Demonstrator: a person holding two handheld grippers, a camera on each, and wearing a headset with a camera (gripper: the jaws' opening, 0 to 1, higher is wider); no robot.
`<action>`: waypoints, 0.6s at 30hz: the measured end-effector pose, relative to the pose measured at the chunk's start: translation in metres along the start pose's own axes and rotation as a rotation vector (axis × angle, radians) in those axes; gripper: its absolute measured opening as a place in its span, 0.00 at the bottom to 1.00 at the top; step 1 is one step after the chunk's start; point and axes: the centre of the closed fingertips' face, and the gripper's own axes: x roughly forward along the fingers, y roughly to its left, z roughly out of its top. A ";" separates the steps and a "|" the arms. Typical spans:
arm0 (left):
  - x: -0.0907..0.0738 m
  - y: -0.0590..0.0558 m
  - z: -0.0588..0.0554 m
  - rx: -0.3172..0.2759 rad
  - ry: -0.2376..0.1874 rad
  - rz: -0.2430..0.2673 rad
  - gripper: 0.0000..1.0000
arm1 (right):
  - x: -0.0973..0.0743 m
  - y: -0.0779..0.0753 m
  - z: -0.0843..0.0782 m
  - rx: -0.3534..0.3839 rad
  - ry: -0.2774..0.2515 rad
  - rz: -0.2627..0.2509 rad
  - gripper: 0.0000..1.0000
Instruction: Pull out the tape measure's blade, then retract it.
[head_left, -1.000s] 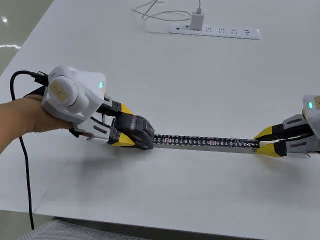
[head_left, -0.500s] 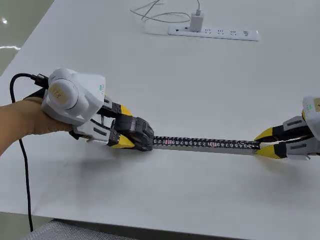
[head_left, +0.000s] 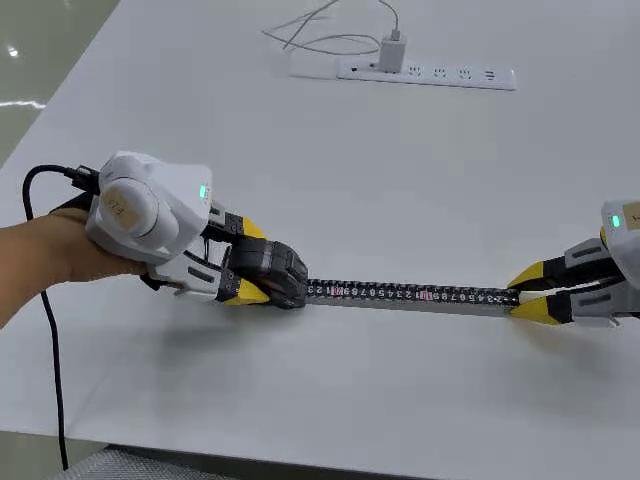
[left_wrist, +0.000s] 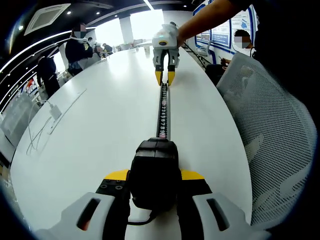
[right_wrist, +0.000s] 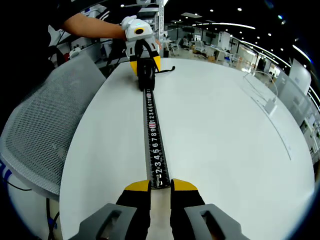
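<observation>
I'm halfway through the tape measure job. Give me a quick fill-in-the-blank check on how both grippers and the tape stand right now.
1. The left gripper is shut on the black ____ of the tape measure.
2. The blade is pulled ____ and lies along the white table.
3. The right gripper is shut on the blade's free ____.
4. On the far power strip, ____ charger is plugged in.

Missing words: case; out; end; one.

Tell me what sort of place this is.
Probably an open-plan office or workshop: a long white table with a power strip on it, and a mesh chair beside it.
</observation>
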 end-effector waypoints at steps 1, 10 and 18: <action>0.000 0.001 0.000 0.001 0.004 0.003 0.31 | 0.000 0.000 0.001 0.000 -0.001 0.000 0.10; 0.002 -0.003 -0.005 -0.054 -0.006 0.015 0.40 | -0.002 0.004 0.000 0.043 -0.010 -0.001 0.16; -0.009 -0.003 -0.011 -0.214 -0.050 0.094 0.52 | -0.011 0.001 -0.002 0.118 -0.032 -0.062 0.26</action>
